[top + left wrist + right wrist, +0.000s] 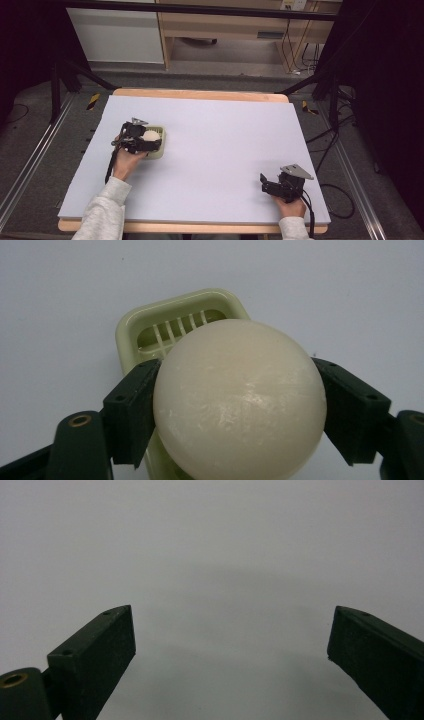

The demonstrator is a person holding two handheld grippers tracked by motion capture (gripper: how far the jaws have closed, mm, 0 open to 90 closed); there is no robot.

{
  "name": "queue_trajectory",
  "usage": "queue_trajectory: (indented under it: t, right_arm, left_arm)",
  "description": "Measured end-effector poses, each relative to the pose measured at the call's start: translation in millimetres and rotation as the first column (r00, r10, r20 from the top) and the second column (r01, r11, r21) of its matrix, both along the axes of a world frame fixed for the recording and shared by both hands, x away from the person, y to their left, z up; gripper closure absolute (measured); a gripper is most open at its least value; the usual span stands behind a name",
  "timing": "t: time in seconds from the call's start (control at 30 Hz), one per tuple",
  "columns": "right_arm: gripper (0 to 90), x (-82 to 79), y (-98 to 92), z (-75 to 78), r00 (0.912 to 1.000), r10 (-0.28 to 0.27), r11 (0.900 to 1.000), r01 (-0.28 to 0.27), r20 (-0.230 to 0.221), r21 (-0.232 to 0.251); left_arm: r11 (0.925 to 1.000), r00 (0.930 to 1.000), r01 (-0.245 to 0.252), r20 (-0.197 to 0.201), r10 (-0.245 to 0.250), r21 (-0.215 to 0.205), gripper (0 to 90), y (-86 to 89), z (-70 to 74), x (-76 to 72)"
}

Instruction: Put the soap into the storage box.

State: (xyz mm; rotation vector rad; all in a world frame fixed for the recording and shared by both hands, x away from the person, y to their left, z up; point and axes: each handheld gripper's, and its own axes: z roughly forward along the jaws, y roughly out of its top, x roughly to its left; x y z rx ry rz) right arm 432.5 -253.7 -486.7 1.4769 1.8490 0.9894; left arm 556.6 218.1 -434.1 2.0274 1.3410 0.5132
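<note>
A pale cream egg-shaped ball point(240, 400) is clamped between the two black jaws of my left gripper point(239, 405), which is shut on it. Just beyond and under it sits a light green slotted tray point(175, 322), like an egg slicer base. From the high view the ball point(150, 135) hangs over that green tray point(161, 151) at the table's left, with the left gripper point(148, 140) over it. My right gripper point(263, 181) rests near the front right of the table, open, and its jaws point(230, 645) stand wide apart over bare surface.
The table is covered by a pale lilac sheet point(215, 145) with a wooden edge point(200, 94) showing at the back. Black frame legs and cables lie on the floor to either side. Wooden furniture stands behind.
</note>
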Motion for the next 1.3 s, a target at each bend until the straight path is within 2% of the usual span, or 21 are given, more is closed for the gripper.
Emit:
queue_trajectory:
  t: [0.3,0.6,1.3]
  right_arm:
    - [5.6,0.1,0.1,-0.1,1.0,0.0,1.0,0.0,-0.001,-0.002]
    - [5.6,0.0,0.1,-0.1,1.0,0.0,1.0,0.0,-0.001,-0.002]
    - [5.7,0.0,0.2,-0.2,1.0,0.0,1.0,0.0,0.002,-0.008]
  left_arm:
    - [1.0,1.0,-0.002,-0.008,0.002,-0.006,24.0,2.8,-2.9,2.2]
    - [1.0,0.9998,-0.001,-0.021,0.001,0.01,24.0,1.7,-7.5,3.5]
    - [0.9998,0.9998,-0.004,-0.021,0.004,0.017,24.0,1.5,-12.4,5.8]
